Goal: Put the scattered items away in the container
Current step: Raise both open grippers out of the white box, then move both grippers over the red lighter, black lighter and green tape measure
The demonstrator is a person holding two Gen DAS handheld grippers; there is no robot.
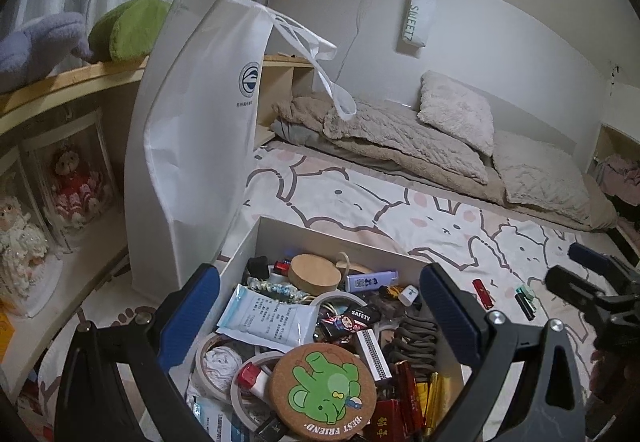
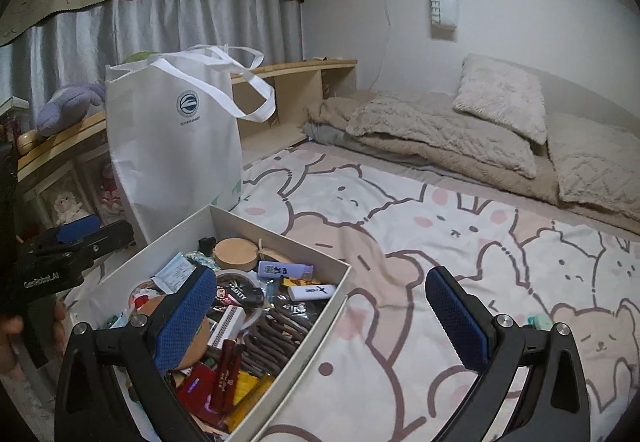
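A white cardboard box [image 1: 280, 238] [image 2: 308, 354] sits on the cartoon-print bed sheet, crammed with small items. Among them are a cork coaster with a green bear [image 1: 322, 392], tape rolls, a lilac lighter [image 1: 370, 280] and a white USB stick [image 2: 312, 291]. My left gripper [image 1: 319, 274] hangs open over the box with nothing between its fingers. My right gripper [image 2: 320, 276] is open and holds nothing, straddling the box's right wall. Loose on the sheet to the right of the box lie a small red item [image 1: 482, 292] and black and green bits [image 1: 526, 300]. A green piece [image 2: 536, 322] peeks out behind my right finger.
A tall white tote bag [image 2: 172, 146] stands just behind the box on the left. A wooden shelf [image 1: 72, 82] with plush toys runs along the left side. Beige blankets and pillows [image 2: 500, 98] are piled at the back. A hand [image 2: 8, 338] holds the left gripper's handle.
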